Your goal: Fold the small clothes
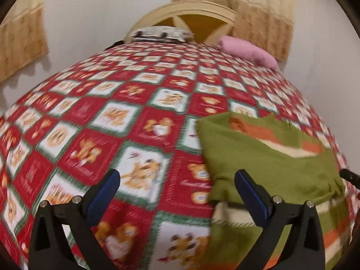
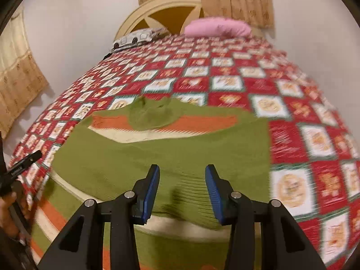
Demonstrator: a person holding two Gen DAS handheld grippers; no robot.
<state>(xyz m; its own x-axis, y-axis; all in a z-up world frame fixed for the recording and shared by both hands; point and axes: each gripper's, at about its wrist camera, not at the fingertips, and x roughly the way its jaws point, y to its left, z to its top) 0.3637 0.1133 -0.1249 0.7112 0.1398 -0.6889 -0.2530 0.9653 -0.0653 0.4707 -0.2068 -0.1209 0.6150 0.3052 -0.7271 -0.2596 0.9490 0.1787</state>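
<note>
One green garment [image 2: 157, 157] with orange and cream stripes lies flat on the bedspread [image 2: 315, 135], occupying the centre and lower left of the right wrist view and the lower right of the left wrist view. Its collar end lies toward the upper part of the frame, its striped hem toward the bottom edge; the long axis runs bottom to top, toward the headboard [image 2: 144, 15].

Two grippers are present. The right gripper [image 2: 182, 191] sits at lower centre, jaws partly apart over the green cloth, nothing clamped between the blue pads. The left gripper [image 1: 177, 193] has jaws wide apart and empty, its right finger over the garment's left edge.

Two pillows rest at the top: one pink pillow [image 2: 218, 27], one patterned pillow [image 2: 135, 38].

Small white lettering on the left gripper's body, at the left edge of the right wrist view, is blurred and unreadable.
</note>
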